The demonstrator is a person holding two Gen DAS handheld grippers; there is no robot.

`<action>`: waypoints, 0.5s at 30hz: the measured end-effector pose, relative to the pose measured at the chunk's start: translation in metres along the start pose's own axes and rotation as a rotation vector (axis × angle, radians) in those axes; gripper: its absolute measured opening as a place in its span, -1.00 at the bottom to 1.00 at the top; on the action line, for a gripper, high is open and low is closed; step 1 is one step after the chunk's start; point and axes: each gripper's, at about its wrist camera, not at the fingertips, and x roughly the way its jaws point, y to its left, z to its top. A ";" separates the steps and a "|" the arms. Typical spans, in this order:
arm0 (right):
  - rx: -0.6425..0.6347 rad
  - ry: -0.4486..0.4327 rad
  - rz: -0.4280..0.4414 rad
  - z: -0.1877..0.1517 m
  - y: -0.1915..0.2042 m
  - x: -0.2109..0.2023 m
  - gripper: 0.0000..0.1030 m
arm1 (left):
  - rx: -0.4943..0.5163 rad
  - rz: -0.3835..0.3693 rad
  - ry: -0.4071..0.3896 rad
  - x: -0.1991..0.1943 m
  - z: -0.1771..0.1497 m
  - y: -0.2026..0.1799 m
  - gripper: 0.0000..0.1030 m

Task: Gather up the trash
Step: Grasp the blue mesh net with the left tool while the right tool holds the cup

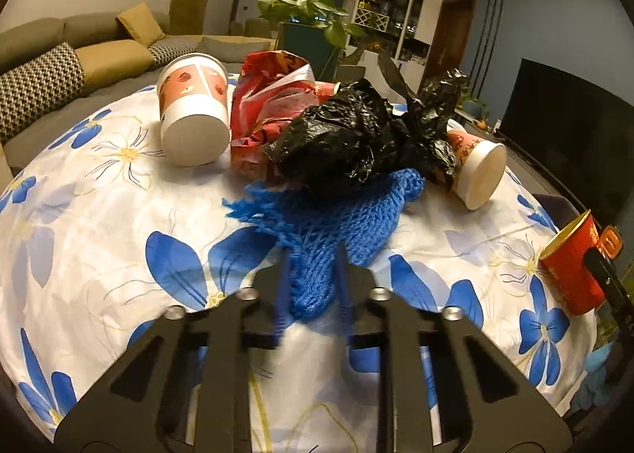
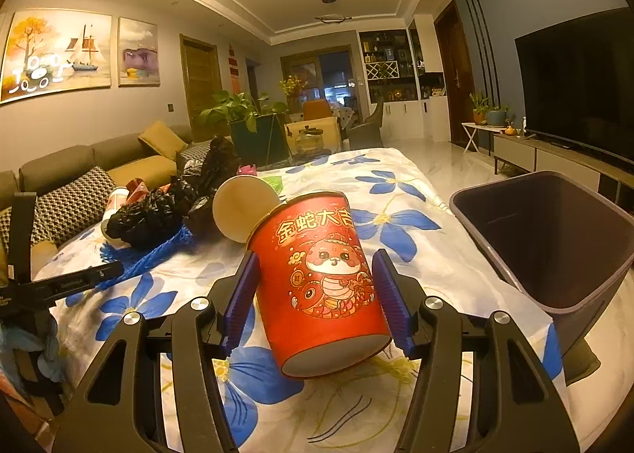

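Between the two blue ribbed pads of the right gripper [image 2: 315,294] sits a red paper cup with a cartoon snake print [image 2: 321,282], tilted, its base toward the camera; the pads touch its sides and pinch it above the desk with the blue-flower cloth [image 2: 396,175]. At 3 o'clock stands a dark grey plastic bin [image 2: 554,243]. The left gripper [image 1: 311,274] is closed on a blue knitted net [image 1: 329,223]. At 12 o'clock of it lies a crumpled black plastic bag [image 1: 348,136], with a white paper cup [image 1: 194,112] at 11 o'clock.

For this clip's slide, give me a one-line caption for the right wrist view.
Right hand-held gripper grips a red paper cup above the floral tablecloth, beside an open bin.
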 end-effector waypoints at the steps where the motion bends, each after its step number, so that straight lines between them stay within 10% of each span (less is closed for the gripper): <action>1: 0.000 0.002 0.000 0.000 0.001 0.000 0.12 | 0.003 -0.001 -0.003 -0.001 0.000 -0.001 -0.94; 15: 0.010 0.019 0.028 0.002 0.001 0.003 0.10 | 0.019 -0.160 -0.092 -0.063 0.006 -0.036 -0.95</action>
